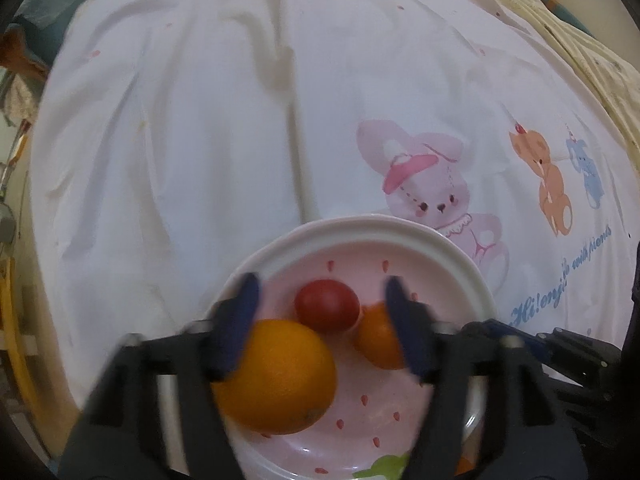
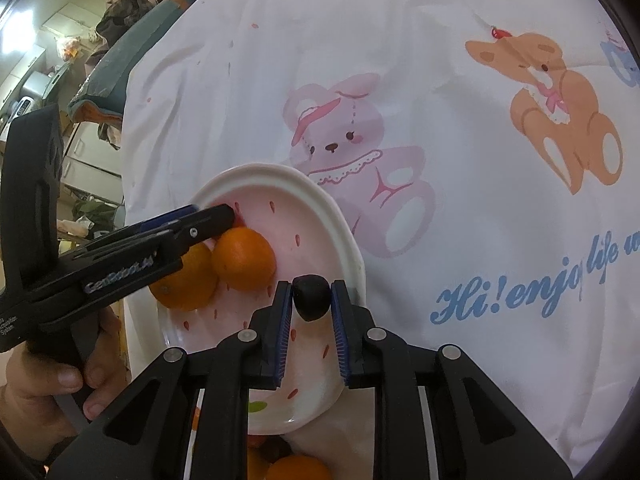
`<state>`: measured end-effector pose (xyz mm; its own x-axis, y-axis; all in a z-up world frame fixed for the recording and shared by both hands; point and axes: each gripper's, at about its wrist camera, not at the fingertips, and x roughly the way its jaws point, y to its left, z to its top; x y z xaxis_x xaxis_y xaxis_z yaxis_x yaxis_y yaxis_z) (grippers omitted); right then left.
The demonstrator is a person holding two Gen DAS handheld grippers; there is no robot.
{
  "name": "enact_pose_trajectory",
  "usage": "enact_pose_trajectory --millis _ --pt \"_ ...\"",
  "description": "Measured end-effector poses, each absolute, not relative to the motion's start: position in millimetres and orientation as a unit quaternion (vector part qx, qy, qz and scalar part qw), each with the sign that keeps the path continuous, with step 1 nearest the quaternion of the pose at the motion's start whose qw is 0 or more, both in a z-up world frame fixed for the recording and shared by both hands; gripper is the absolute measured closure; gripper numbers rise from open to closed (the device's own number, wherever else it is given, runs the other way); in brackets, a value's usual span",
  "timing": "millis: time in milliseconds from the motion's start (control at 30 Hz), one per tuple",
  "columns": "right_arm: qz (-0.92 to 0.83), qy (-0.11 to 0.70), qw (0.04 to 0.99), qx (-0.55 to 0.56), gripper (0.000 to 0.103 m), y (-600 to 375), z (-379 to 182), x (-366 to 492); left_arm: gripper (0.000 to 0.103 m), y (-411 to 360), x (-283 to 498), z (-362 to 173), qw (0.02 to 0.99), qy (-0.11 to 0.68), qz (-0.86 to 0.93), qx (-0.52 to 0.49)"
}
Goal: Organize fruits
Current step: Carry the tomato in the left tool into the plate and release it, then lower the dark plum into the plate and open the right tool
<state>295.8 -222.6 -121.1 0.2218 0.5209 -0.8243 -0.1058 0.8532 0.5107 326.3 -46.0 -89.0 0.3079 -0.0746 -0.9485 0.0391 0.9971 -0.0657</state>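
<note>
Gripped between the clenched right gripper (image 2: 311, 300), a dark plum (image 2: 311, 297) is held over the plate (image 2: 352, 256) rim, beside two oranges; it is best lowered gently. The left gripper (image 1: 322, 312) is spread, empty.

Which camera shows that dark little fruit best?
The right wrist view: the dark fruit sits sharp and central, pinched in the right claw above the pink plate. The left wrist view does not show it at all.
</note>
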Motion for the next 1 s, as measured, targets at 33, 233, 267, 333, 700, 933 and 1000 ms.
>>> enact_pose_trajectory --millis 33,233,267,333,700,933,1000 --pt "0.208 0.586 0.763 0.178 0.08 -223 -120 296 0.035 -45 325 -87 0.811 0.583 -0.035 -0.019" --pt "0.202 0.588 0.768 0.156 0.078 -222 -116 294 0.033 -40 325 -82 0.808 0.587 -0.036 -0.04" --pt "0.2 0.589 0.768 0.153 0.077 -222 -116 294 0.032 -38 325 -81 0.807 0.587 -0.037 -0.046" --pt "0.201 0.588 0.77 0.149 0.073 -221 -113 293 0.029 -35 323 -78 0.808 0.586 -0.035 -0.055" --pt "0.202 0.57 0.786 0.127 0.037 -219 -89 278 0.029 -21 302 -52 0.816 0.574 -0.013 -0.066" --pt "0.201 0.555 0.795 0.137 0.032 -226 -64 259 0.029 -10 271 -27 0.833 0.551 -0.003 -0.055" --pt "0.2 0.548 0.801 0.134 0.03 -228 -57 254 0.029 -8 262 -22 0.838 0.543 -0.004 -0.058"
